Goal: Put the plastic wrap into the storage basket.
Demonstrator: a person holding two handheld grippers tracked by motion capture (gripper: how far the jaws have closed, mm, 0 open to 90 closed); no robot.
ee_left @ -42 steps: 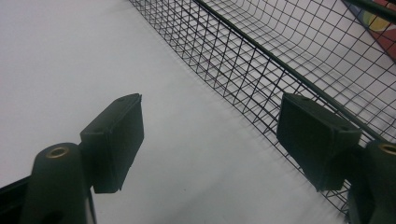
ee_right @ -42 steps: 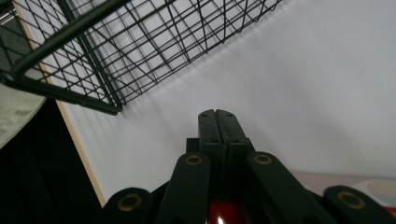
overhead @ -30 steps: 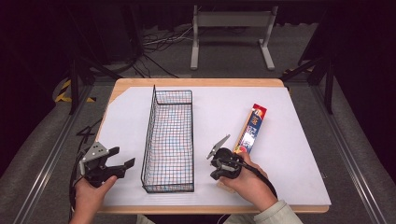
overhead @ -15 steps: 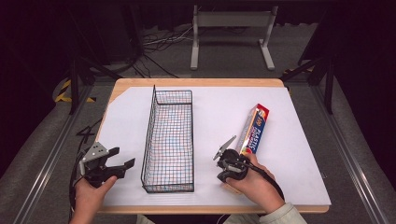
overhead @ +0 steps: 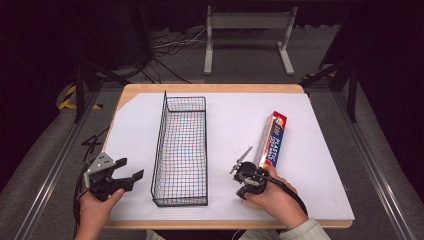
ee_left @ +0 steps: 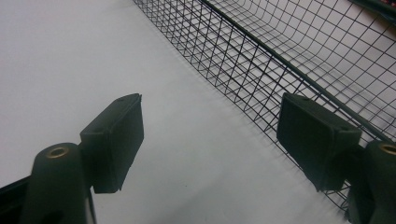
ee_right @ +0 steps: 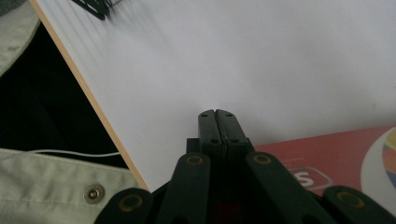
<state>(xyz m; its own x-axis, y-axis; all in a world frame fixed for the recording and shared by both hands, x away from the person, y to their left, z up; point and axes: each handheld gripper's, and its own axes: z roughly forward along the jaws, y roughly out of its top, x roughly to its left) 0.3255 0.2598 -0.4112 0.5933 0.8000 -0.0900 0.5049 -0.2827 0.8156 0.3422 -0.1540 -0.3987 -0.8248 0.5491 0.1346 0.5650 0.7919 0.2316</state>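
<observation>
Plastic-wrap box [overhead: 272, 139] lies lengthwise on the white sheet to the right of the wire basket [overhead: 182, 150], its near end just beside the right gripper [overhead: 239, 167], whose jaws are pressed together on nothing, likely to nudge the box or line up before opening. Well apart, on the basket's other side, the left gripper [overhead: 134, 175] rests with jaws spread wide and empty, perhaps ready to steady the basket.

basket [overhead: 182, 150]: thin black wire mesh
box [overhead: 271, 139]: glossy printed cardboard
table [overhead: 210, 89]: pale wood edge under a matt white sheet
gripper pads [ee_left: 116, 140]: matt black, plastic-looking
sleeve [ee_right: 51, 186]: pale cloth, metal snap
</observation>
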